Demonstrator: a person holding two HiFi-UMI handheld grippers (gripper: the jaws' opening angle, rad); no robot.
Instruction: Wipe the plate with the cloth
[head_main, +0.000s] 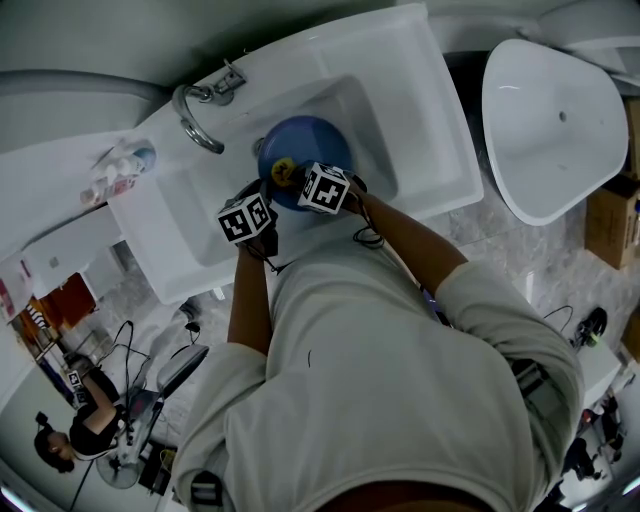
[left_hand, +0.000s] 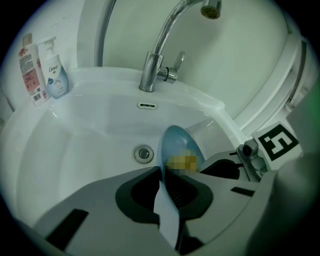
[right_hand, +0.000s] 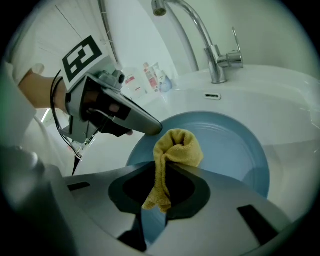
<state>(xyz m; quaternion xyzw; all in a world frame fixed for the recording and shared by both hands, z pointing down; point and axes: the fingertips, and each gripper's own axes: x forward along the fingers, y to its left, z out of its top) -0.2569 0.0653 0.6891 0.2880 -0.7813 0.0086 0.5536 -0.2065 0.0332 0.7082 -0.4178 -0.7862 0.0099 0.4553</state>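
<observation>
White bathroom sink (left_hand: 75, 140) under everything, deep and smooth.

Left claw (left_hand: 167, 197): closed down to a narrow gap on the rim of the blue plate (left_hand: 179, 150), gripping only a thin strip of its near edge. Right claw (right_hand: 162, 187): pinched tight on the yellow cloth (right_hand: 176, 147), with a folded bunch sticking out ahead of the jaws and a loose tail hanging down behind.

Bunch set against the lower left part of the plate face, seemingly touching, close beside the tip of the left claw. Plate up on edge over the middle of the sink, tilted, just right of the drain (left_hand: 143, 153). Farther out, faucet (left_hand: 150, 75) at the far edge of the sink and soap bottles (left_hand: 50, 75) at its far left corner.

Judged risks:
- Plate sliding or turning out of the left claw under too hard a push from the cloth, because of the small hold on a smooth rim. Then a drop into the sink, perhaps a chip.
- Cloth dragged out of the right jaws by friction.
- A knock between the two claws, being so near.
</observation>
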